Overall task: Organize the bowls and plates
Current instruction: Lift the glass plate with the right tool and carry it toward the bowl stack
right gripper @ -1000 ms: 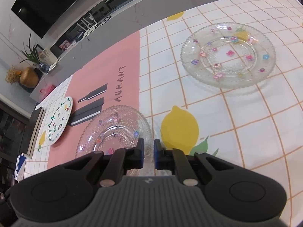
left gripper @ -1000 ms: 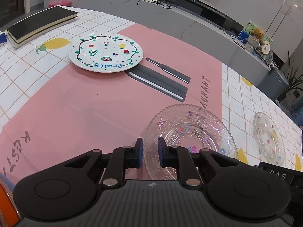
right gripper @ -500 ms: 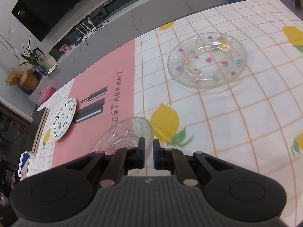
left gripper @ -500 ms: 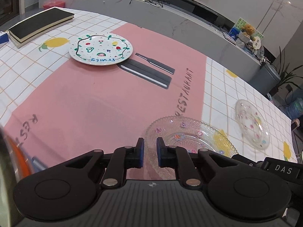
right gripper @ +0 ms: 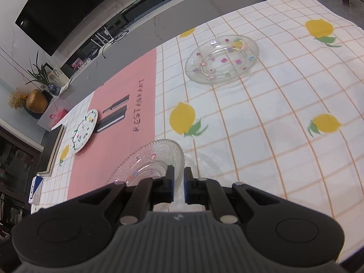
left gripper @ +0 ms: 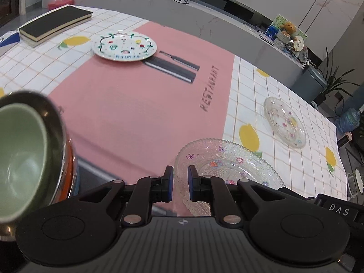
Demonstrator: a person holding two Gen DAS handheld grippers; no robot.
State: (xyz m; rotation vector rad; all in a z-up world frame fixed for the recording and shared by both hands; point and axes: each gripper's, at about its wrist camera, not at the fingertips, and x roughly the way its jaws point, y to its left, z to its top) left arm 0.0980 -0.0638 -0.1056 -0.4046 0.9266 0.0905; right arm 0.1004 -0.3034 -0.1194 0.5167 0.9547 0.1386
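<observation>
A beaded clear glass plate [left gripper: 227, 166] with small flower prints hangs a little above the tablecloth, held from both sides. My left gripper [left gripper: 180, 183] is shut on its left rim, and my right gripper [right gripper: 179, 183] is shut on its right rim. In the right wrist view the same plate [right gripper: 150, 161] casts a faint shadow on the cloth below. A second glass plate [left gripper: 285, 122] [right gripper: 221, 60] lies farther off on the checked cloth. A white plate with fruit drawings [left gripper: 124, 46] [right gripper: 84, 130] sits at the far edge of the pink mat [left gripper: 136, 104].
A pale green bowl [left gripper: 20, 159] nested in a metal bowl with an orange outside looms close at the left. A black book [left gripper: 54, 24] lies at the far left corner. A grey counter runs behind the table. The tablecloth's right edge [left gripper: 341, 159] drops off.
Both grippers drew back and rose with the glass plate between them, so the table looks farther away. The nested bowls came into the left wrist view.
</observation>
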